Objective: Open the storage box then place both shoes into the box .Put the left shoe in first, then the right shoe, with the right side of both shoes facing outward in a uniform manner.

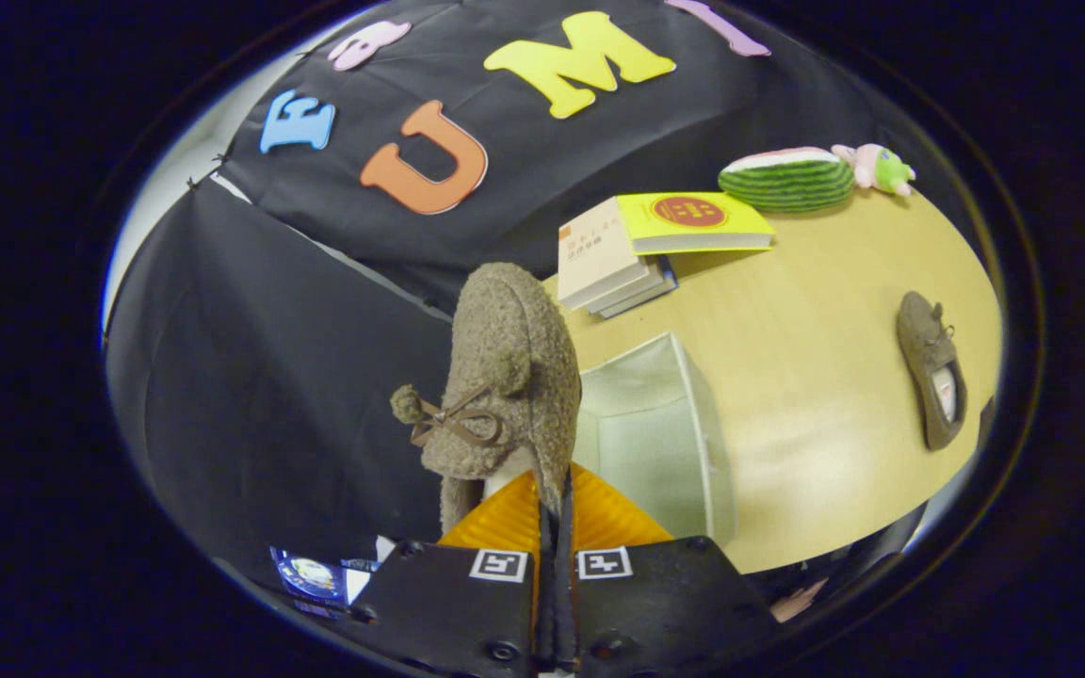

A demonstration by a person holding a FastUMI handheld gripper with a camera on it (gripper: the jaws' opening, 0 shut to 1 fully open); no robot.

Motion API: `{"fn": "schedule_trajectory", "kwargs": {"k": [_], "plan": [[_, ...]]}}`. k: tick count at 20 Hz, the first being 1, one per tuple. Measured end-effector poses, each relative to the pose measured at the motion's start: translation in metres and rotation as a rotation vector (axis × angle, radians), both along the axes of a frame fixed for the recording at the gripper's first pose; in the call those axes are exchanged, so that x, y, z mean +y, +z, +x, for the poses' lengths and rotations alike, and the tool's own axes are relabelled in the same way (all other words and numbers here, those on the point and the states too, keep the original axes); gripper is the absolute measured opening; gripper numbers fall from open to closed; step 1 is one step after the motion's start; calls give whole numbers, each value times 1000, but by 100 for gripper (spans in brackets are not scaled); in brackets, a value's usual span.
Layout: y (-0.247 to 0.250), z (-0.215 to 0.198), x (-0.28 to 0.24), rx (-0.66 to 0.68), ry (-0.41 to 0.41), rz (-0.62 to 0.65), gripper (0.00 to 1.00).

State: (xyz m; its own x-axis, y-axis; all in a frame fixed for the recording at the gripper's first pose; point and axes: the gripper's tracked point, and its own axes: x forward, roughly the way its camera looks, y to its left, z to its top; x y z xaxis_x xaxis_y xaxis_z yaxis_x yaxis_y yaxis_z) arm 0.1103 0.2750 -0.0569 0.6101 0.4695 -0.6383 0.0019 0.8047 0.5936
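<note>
Tongs (554, 527) clamp fuzzy shoe (505, 377) beside open box (655, 433); books (637, 250) beyond.

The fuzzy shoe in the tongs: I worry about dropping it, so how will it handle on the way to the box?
The fuzzy shoe looks soft and light, pinched by its thin heel edge between the tongs, so it may sag or swing. Its woolly fabric probably resists slipping. The open box sits beside it.

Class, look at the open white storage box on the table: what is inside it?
The storage box shows bare white inner walls and no shoe where visible. The fuzzy brown shoe held by the gripper, jaws shut on it, covers the box's near corner, so that part cannot be checked.
</note>
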Motion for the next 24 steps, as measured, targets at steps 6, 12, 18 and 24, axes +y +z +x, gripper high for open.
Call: {"fn": "schedule_trajectory", "kwargs": {"k": [6, 12, 18, 24], "plan": [[-72, 14, 28, 117, 4, -47, 6], [-131, 18, 31, 217, -74, -86, 6], [-152, 13, 46, 284, -42, -70, 7], [-129, 19, 48, 202, -11, -41, 57]]}}
